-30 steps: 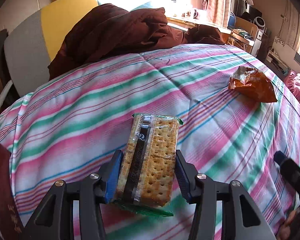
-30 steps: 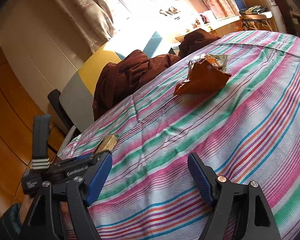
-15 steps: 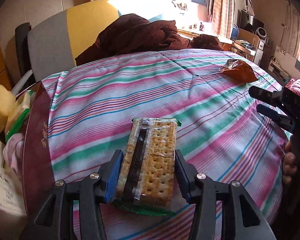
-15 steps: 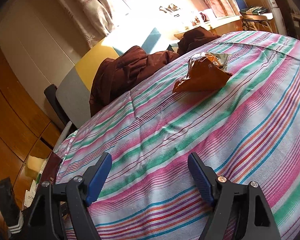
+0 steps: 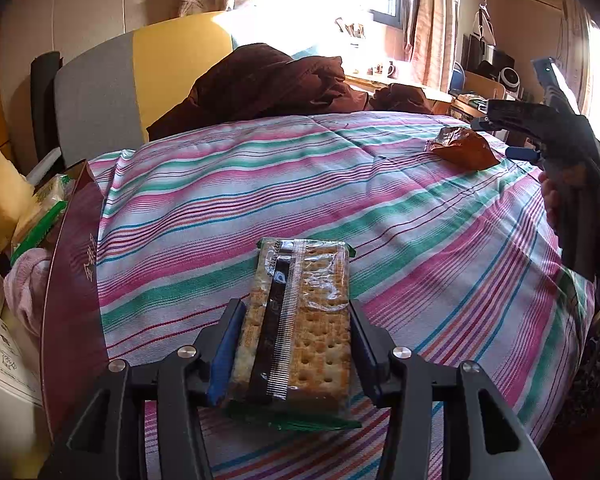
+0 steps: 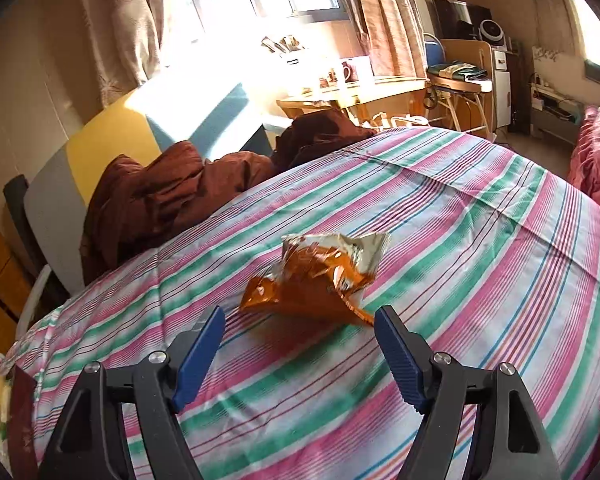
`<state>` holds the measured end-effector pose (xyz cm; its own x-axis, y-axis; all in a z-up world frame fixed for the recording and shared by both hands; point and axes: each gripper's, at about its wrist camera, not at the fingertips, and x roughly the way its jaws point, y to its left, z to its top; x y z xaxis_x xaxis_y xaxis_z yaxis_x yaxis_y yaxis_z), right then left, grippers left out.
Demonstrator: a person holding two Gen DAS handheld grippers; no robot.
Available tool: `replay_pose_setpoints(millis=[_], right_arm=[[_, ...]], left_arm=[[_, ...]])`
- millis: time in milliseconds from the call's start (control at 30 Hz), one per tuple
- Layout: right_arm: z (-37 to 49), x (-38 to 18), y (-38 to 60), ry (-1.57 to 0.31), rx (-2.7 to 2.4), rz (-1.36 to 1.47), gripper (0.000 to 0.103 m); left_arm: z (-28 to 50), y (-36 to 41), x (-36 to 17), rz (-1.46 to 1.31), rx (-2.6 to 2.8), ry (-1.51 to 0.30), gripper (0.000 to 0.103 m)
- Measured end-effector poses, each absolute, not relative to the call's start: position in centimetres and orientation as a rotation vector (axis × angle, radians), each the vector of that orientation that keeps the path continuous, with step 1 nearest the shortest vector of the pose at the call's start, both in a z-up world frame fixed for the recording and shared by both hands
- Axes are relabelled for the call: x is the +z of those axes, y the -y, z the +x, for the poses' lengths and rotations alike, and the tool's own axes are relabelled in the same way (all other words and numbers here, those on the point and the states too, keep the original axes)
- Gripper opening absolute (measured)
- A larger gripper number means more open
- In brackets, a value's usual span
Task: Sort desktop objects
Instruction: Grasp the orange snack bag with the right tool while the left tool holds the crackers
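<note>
1. A rectangular cracker pack in clear plastic wrap with green ends (image 5: pixel 300 320) is clamped between the blue pads of the left hand-held gripper (image 5: pixel 294 344), above the striped cloth in pink, green and white (image 5: pixel 228 208).
2. The right hand-held gripper (image 6: pixel 300 350) is held wide, with nothing between its fingers.
3. A crumpled orange foil snack bag (image 6: pixel 316 284) lies on the striped cloth, just beyond the tips of the right hand-held gripper.
4. A dark brown crumpled blanket (image 5: pixel 268 84) is seen at the far edge of the striped cloth.
5. A dark red box (image 5: pixel 72 280) is seen at the left edge of the striped cloth.
</note>
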<state>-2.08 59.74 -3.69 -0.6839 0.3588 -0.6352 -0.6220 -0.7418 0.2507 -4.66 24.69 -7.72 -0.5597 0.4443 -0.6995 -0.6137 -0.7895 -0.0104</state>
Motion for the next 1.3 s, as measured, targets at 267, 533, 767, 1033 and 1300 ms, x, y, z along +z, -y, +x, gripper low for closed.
replay_pose_setpoints(millis=[267,533,767,1033,1300], right_arm=[[-6.8,-5.2,-62.3,-0.506,2.233,-0.839,0.082],[-8.2,-6.2,-62.6,-0.425,2.253,-0.910,0.072],[-7.7,-6.2,-61.0,-0.422,2.325,-0.952,0.071],[-5.6,-6.2,-57.0,-0.414,2.432,-1.007,0.071],[-2.6,-6.2,-52.1,-0.391,2.526,-1.043,0.071]], left_arm=[[-4.7,-24.7,-7.9,-0.949,2.306,-0.305,0.057],[-4.7,-24.8,-8.0,-0.953,2.280,-0.294,0.065],[-4.7,-24.9,-8.0,-0.955,2.279,-0.293,0.065],[-4.6,-25.1,-8.0,-0.954,2.284,-0.302,0.066],[-4.5,-25.1,-8.0,-0.953,2.286,-0.295,0.066]])
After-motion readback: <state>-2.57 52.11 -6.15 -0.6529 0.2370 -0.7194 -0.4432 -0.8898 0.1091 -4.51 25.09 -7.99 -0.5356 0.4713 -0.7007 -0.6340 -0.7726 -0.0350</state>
